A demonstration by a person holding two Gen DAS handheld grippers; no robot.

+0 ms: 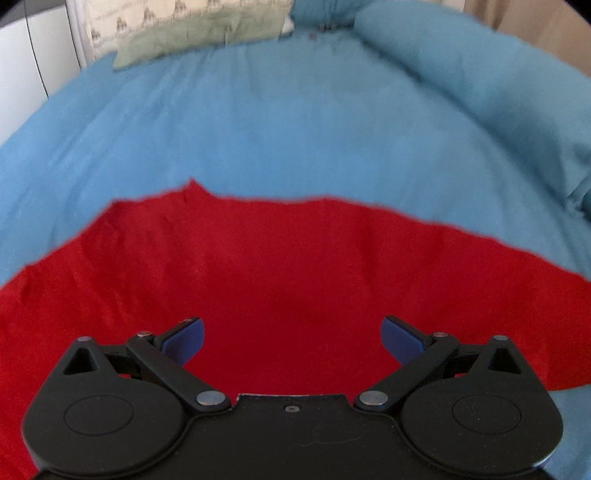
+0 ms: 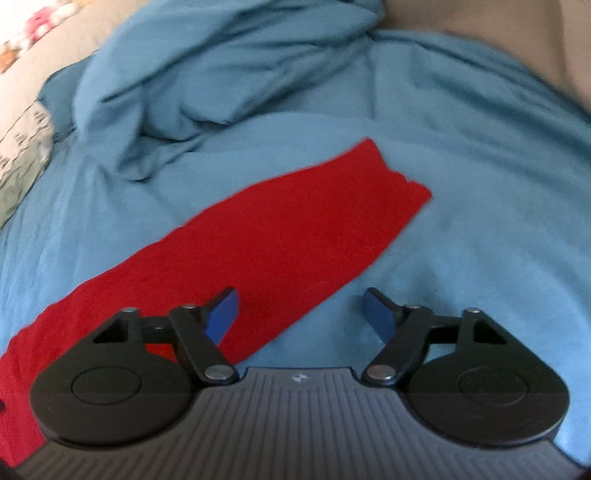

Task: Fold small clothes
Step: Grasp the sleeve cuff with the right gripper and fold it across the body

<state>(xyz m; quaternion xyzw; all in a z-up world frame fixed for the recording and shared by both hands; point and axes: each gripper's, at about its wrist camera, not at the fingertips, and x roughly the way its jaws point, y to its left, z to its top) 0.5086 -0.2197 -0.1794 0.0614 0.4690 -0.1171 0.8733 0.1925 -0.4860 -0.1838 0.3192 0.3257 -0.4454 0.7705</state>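
Observation:
A red garment (image 1: 258,266) lies flat on a blue bed cover (image 1: 277,129). In the left wrist view it spreads wide across the lower half. My left gripper (image 1: 291,338) is open and empty, hovering over the red cloth near its near edge. In the right wrist view the red garment (image 2: 288,229) runs as a long band from lower left to a squared end at upper right. My right gripper (image 2: 299,314) is open and empty, its left finger (image 2: 223,317) over the cloth's lower edge and its right finger (image 2: 378,315) over the blue cover.
A green patterned pillow (image 1: 199,29) lies at the far end of the bed. A bunched blue duvet (image 2: 207,74) rises behind the garment. A white wall or cabinet (image 1: 22,66) stands at far left.

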